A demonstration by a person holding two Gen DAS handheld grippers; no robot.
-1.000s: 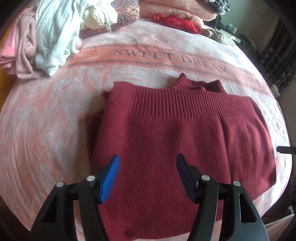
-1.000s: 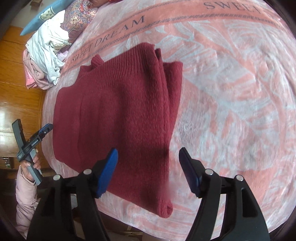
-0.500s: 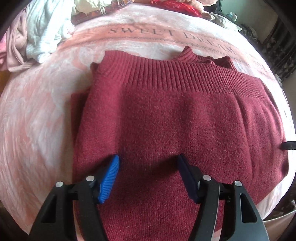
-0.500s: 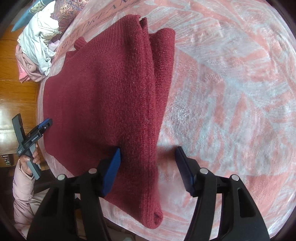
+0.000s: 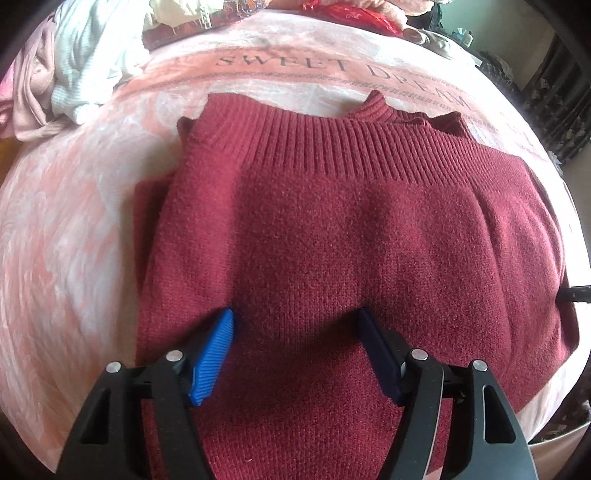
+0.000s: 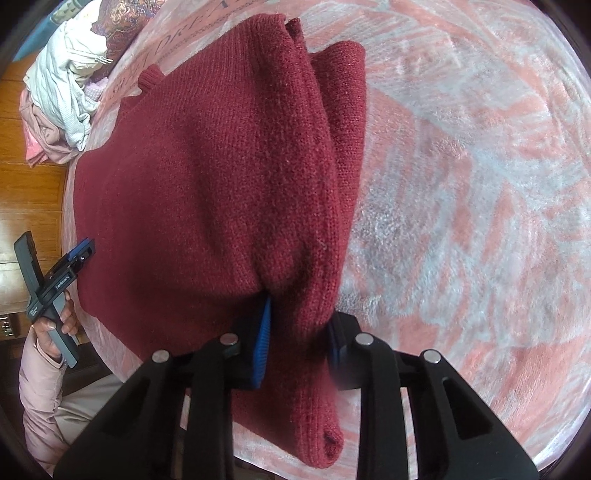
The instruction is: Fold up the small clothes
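Right wrist view: my right gripper (image 6: 297, 345) has its jaws closed on the folded side edge of the dark red knitted sweater (image 6: 207, 177), pinching a thick doubled ridge of knit between the blue ribbed pads (image 6: 263, 343). I judge this grip is there to lift that edge and carry it across for the next fold. The sweater lies flat ahead of the jaws and spreads off to their left; its ribbed collar is at the far end.

Left wrist view: my left gripper (image 5: 295, 332) has its jaws spread wide, empty, and sits low over the sweater (image 5: 332, 240) near its close edge. Whether the fingertips (image 5: 218, 343) press the knit I cannot tell. Placed so, it could pin the cloth while the right side lifts; that is my reading only. The ribbed hem band runs across beyond the jaws, with the collar poking out past it.

Edges: the sweater's near edge lies close to the edge of the pink and white plush blanket printed with lettering (image 5: 66, 229), so little room toward me. Open blanket (image 6: 461, 192) lies to the right of the right jaws and beyond the collar.

- Heap of pale, unfolded clothes (image 5: 74, 66) far left beyond the left jaws, well apart from the work.
- Small red shiny item (image 5: 354, 18) at the far rim, too small to identify.
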